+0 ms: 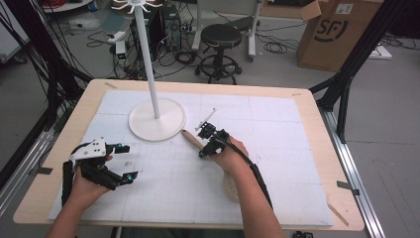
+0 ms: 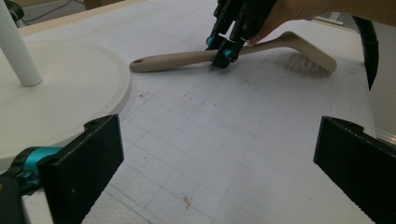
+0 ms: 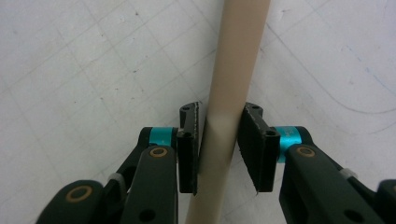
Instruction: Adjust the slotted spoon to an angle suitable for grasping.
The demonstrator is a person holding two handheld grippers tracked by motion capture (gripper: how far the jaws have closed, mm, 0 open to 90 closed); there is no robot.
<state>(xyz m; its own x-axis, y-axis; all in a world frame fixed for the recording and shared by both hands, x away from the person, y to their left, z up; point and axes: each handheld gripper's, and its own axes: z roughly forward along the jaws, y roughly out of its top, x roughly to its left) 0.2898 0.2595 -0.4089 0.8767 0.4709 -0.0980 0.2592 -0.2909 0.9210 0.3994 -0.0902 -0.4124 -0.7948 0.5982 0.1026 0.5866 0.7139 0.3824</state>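
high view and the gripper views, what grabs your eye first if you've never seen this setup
First, the right gripper at mid-table, its jaws closed around the handle of a beige spatula lying on the white gridded mat. Next, the tall white stand on its round base just behind the spatula's handle tip. The left gripper sits at the near left with its jaws wide open, holding nothing.

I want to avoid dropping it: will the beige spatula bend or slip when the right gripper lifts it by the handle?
The spatula looks rigid, probably light. The right gripper clamps its smooth, round handle, so it may twist; the head may sag.
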